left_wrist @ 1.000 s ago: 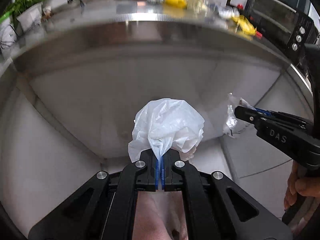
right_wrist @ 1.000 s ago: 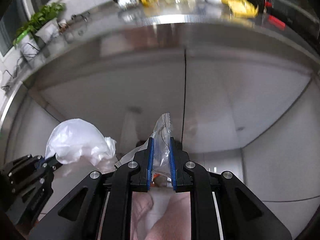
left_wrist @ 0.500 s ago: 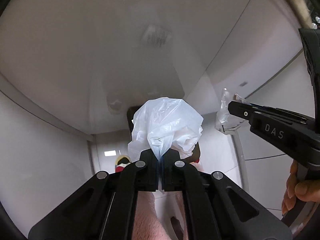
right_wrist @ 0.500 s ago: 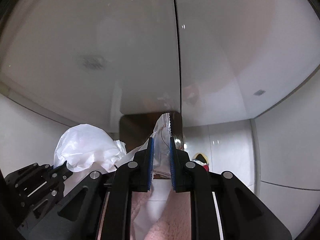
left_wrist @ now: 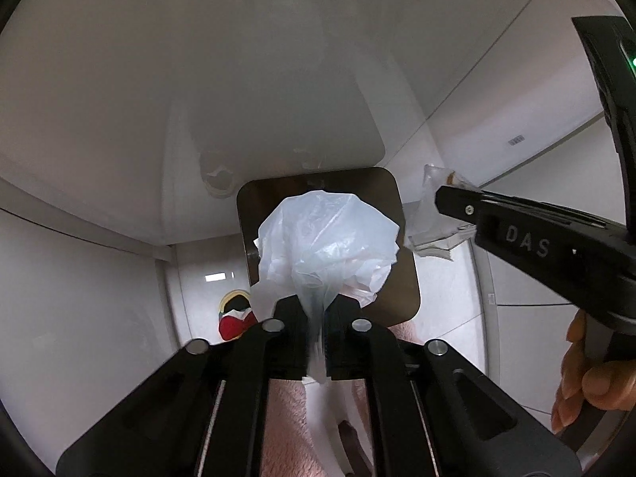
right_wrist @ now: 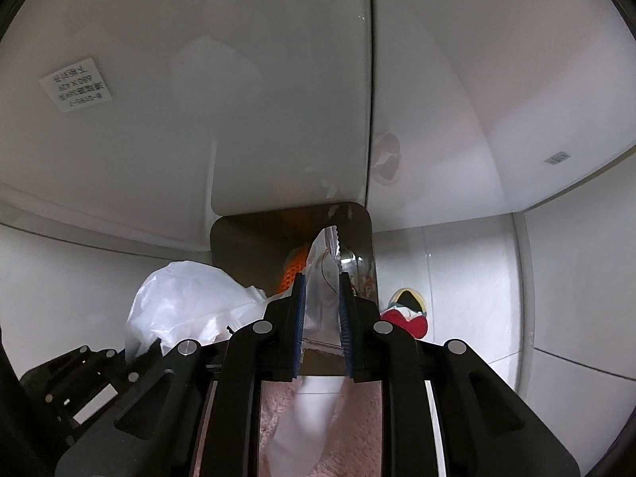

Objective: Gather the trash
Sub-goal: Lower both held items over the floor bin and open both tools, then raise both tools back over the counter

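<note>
Between the fingers of the left claw (left_wrist: 317, 332), whose jaws are opening, the blurred neck of a crumpled white plastic bag (left_wrist: 326, 248) is seen; whether the pads press it cannot be told. Directly beyond the claw, a dark bin opening (left_wrist: 387, 198) with rounded corners lies behind the bag. Left of the claw, a red, white and yellow object (left_wrist: 234, 318) lies on the floor. To the right, the right claw (right_wrist: 321, 320) is shown, its jaws also opening, with a clear serrated-edged wrapper (right_wrist: 324, 274) between its blue pads (right_wrist: 299, 318), above the same opening. A hand (left_wrist: 588, 381) is visible gripping its handle.
</note>
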